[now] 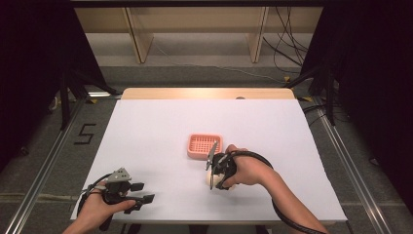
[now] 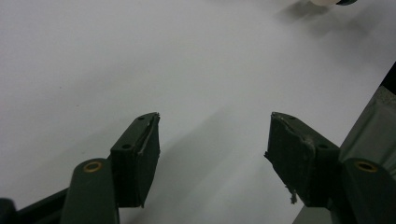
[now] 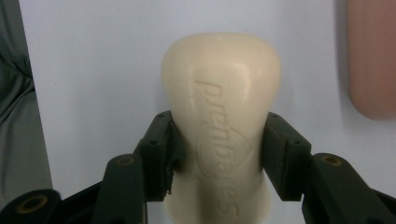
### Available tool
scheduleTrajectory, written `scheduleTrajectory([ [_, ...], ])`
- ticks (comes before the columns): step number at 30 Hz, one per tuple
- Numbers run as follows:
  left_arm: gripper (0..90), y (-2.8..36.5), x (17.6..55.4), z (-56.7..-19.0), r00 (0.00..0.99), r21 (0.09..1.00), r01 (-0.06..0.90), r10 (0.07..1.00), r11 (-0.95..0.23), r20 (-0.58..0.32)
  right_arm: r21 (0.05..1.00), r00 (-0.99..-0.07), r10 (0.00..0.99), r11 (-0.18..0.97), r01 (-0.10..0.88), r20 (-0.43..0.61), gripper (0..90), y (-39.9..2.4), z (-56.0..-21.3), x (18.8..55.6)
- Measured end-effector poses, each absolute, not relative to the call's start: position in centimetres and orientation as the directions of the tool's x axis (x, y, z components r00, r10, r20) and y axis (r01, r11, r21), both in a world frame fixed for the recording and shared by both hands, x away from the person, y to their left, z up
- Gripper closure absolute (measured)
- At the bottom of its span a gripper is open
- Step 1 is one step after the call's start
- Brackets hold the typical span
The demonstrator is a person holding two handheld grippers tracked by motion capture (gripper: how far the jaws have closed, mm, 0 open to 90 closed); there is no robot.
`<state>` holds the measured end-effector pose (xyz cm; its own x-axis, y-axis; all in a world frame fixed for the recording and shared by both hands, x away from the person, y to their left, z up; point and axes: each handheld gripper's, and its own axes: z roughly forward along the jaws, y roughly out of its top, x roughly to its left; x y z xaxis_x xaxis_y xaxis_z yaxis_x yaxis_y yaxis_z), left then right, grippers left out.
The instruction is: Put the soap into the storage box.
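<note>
The right gripper [image 3: 218, 154] was clamped on a cream bar of soap [image 3: 220, 107], its two black jaws pressing the bar's narrow waist from either side while the wider embossed end stuck out beyond the jaw tips. A pink slotted soap dish [image 1: 205, 146] lay on the white table [image 1: 146, 136] just beyond that gripper, close to its tips. The left gripper [image 2: 212, 149], held near the table's front edge well apart from the soap, had its jaws spread wide with only bare white surface between them.

The soap bar [image 3: 219, 130] runs off the bottom edge; the pink tray [image 3: 371, 56] is cropped right.
</note>
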<state>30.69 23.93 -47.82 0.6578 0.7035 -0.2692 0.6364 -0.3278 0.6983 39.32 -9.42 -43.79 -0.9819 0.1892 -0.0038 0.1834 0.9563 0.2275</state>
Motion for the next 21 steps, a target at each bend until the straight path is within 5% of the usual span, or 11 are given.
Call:
scheduleTrajectory([
  [21,34.0,23.9,30.7,-47.8,0.660,0.698,0.636,0.702,-0.330,-0.269,0.221,-0.975,0.218,0.954,0.202,-0.052,50.5,-9.4,-42.0,40.7],
])
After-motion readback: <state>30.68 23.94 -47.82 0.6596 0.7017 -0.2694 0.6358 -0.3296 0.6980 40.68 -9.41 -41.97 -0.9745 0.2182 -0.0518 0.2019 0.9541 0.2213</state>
